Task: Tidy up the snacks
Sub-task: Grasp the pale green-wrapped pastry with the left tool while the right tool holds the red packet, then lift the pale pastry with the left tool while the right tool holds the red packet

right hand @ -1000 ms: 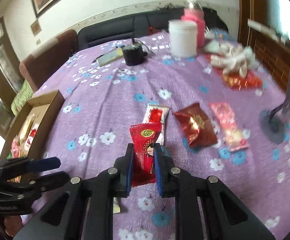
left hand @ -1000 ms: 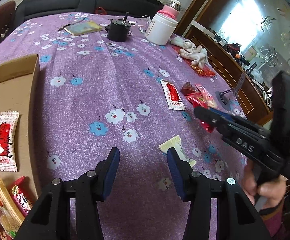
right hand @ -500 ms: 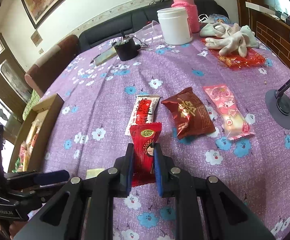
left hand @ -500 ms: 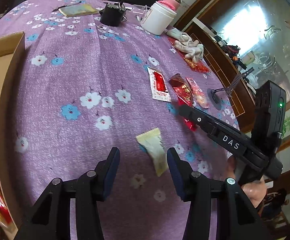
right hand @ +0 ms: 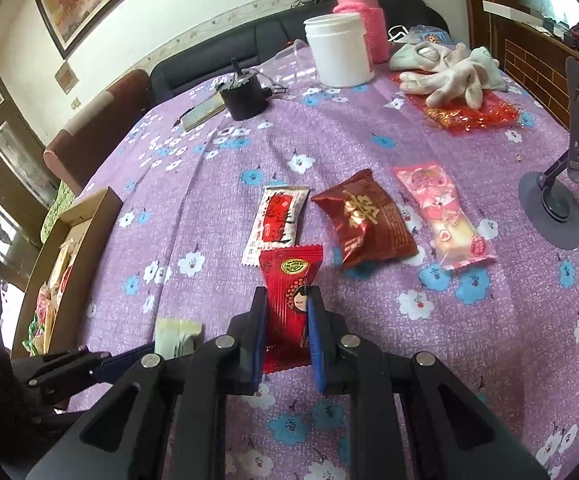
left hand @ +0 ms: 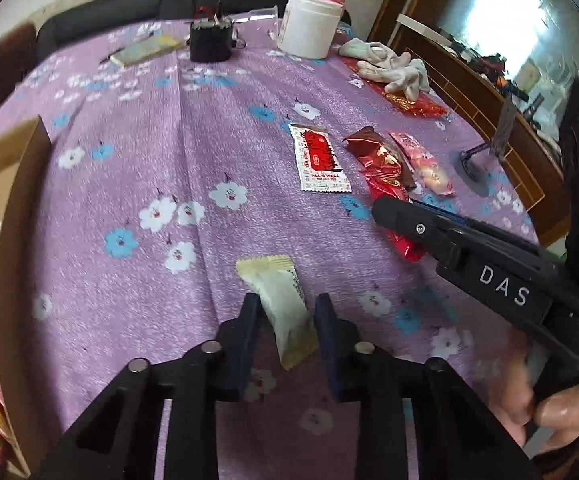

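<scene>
Left wrist view: left gripper [left hand: 285,312], jaws just closed onto the pale yellow snack packet [left hand: 281,304] lying on the purple counter [left hand: 209,152]; cardboard box [left hand: 17,184] at far left. Right wrist view: right gripper [right hand: 287,312], jaws clamped on the red snack packet [right hand: 289,300]. White-red packet [right hand: 277,220], dark red packet [right hand: 365,224] and pink packet [right hand: 441,216] lie just beyond.

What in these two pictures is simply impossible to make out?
- Cardboard box, left wrist view: cut by the frame edge, most contents unseen.
- Pale yellow snack, right wrist view: lower part hidden behind the gripper frame.
- Red snack, left wrist view: partly covered by the right gripper.
- Wrapper print: too small to read.
</scene>
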Tool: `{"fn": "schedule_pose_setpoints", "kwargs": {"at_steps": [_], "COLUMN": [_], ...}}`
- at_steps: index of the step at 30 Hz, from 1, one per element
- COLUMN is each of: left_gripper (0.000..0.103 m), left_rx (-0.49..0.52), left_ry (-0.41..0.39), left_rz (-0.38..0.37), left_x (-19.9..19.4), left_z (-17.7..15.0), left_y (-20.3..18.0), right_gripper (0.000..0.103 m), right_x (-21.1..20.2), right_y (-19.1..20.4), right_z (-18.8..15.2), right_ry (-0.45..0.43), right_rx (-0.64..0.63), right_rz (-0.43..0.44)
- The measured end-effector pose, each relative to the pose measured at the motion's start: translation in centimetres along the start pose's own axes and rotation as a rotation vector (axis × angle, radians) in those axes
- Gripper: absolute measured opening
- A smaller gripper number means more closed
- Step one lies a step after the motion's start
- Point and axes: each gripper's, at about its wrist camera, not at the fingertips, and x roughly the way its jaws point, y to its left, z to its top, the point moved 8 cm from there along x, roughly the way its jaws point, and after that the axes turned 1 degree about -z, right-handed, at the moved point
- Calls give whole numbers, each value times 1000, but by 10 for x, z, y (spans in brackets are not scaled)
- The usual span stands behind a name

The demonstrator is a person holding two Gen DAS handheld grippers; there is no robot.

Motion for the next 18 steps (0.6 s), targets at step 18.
{"fn": "schedule_pose_setpoints", "kwargs": {"at_steps": [18], "left_gripper": [20], "left_rx": [80], "left_ry": [-133], "left_rz": [137], "left_x": [0], "left_z": [9], "left_y": [32], "right_gripper": [18], "right_x": [18], "right_y": [34], "right_z": [-19], "right_ry": [15], "right_rx": [-193], "right_rz": [-65]}}
